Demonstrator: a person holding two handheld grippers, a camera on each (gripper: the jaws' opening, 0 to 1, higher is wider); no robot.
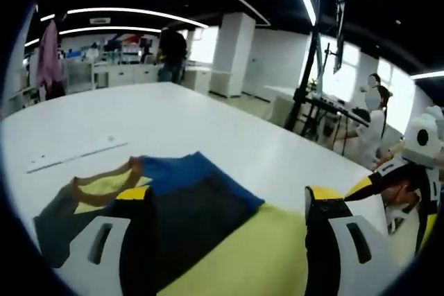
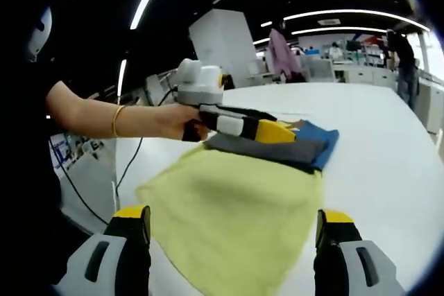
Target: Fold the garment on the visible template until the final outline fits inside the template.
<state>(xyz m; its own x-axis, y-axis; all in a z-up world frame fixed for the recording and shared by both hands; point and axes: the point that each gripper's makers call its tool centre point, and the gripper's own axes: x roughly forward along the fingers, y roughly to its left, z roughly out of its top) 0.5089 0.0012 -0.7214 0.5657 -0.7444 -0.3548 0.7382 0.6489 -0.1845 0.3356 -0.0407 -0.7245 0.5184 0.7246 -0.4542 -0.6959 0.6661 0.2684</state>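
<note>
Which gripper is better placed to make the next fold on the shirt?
Probably left: the left gripper already sits over the garment by its folded part, while the right gripper hangs open, back from the near edge.

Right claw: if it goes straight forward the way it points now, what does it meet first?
Most likely the yellow panel of the garment, spread between the open jaws of the right claw. Beyond it lie the grey fold and the left claw. Depth is uncertain.

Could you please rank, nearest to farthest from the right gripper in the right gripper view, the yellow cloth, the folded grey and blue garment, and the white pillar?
1. Yellow cloth, just ahead of the right gripper.
2. Folded grey and blue garment, beyond the cloth's far edge.
3. White pillar, across the room.
</note>
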